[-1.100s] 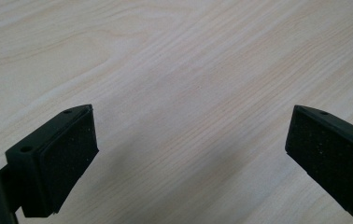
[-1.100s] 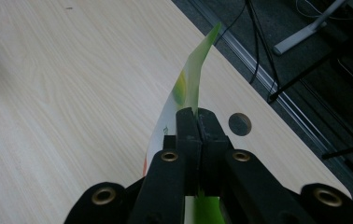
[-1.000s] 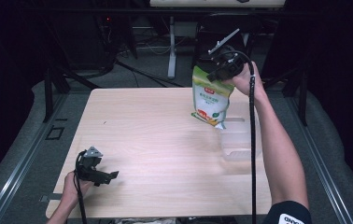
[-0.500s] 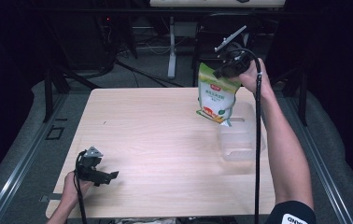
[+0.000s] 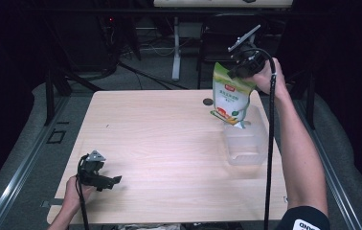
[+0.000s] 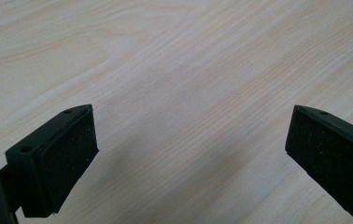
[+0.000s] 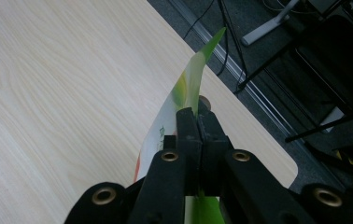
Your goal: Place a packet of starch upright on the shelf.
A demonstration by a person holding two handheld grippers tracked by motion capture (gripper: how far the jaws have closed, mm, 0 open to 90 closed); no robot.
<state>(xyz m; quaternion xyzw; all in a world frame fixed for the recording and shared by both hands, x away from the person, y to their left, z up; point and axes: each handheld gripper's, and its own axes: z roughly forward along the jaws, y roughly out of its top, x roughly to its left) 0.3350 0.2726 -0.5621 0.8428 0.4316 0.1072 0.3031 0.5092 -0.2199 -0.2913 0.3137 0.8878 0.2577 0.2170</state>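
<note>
Right tool (image 5: 240, 68) pinches the green-and-white pouch (image 5: 231, 97) shut-tight over the clear container (image 5: 246, 141) at four o'clock, so tip slowly; left tool (image 5: 103, 178) idles wide open, empty.

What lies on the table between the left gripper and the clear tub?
Nothing: in the high view, bare wood runs from the left gripper to the clear tub.
</note>
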